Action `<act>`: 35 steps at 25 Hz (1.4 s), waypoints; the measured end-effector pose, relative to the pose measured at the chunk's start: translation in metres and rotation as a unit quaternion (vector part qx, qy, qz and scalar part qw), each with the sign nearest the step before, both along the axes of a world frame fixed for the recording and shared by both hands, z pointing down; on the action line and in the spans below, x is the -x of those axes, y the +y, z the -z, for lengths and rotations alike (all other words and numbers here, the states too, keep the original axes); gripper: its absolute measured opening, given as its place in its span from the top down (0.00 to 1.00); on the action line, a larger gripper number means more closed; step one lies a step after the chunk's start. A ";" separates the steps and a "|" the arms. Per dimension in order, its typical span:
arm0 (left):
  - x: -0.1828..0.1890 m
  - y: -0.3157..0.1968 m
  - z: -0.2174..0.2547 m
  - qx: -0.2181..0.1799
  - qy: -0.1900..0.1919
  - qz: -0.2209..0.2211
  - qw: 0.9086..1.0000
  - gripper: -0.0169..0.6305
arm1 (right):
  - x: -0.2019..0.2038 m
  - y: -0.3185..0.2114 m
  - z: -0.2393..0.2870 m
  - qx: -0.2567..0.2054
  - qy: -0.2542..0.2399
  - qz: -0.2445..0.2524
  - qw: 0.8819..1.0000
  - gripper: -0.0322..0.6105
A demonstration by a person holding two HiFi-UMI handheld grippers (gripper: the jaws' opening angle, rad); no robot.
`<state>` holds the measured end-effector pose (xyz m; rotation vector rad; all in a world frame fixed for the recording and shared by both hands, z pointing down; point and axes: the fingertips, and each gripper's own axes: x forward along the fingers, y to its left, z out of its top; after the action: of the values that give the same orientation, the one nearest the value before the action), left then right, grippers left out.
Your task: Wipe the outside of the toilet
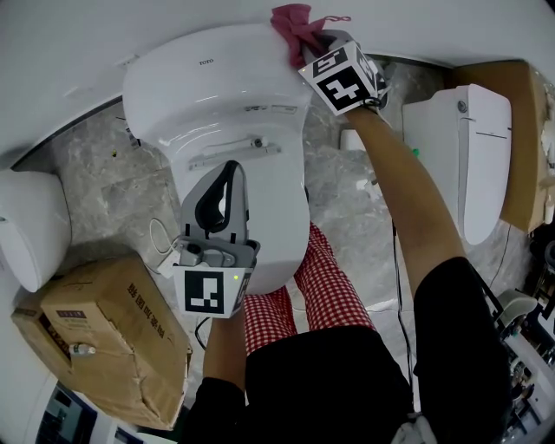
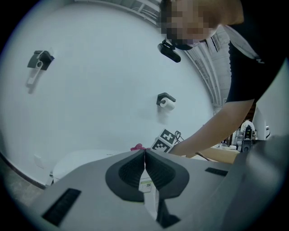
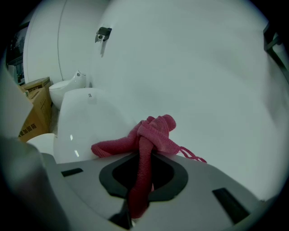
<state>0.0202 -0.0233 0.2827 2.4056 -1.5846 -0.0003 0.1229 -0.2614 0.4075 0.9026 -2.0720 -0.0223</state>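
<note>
White shiny toilet (image 1: 208,87) is getting wiped, so the right gripper (image 1: 312,39) is pinching a pink knitted cloth (image 1: 293,21) on its back while the empty left gripper (image 1: 221,204) is hanging closed.

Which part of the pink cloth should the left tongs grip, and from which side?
Probably the bunched end of the pink cloth beyond the right tongs, coming from the left over the toilet: it sticks out free, while the strip below is clamped.

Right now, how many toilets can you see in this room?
3. The middle toilet, with the right gripper holding a pink cloth at its back; the right toilet by a cardboard box; the left toilet, cut off at the edge. Others may be hidden.
</note>
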 end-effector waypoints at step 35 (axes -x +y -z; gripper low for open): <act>0.028 0.010 -0.007 0.007 -0.005 0.026 1.000 0.96 | 0.017 0.024 0.085 -0.077 -0.124 0.013 0.989 0.86</act>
<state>-0.0080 -0.0129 0.2899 2.3580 -1.6454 0.0128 0.1058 -0.2374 0.3227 1.0155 -2.3382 -0.0900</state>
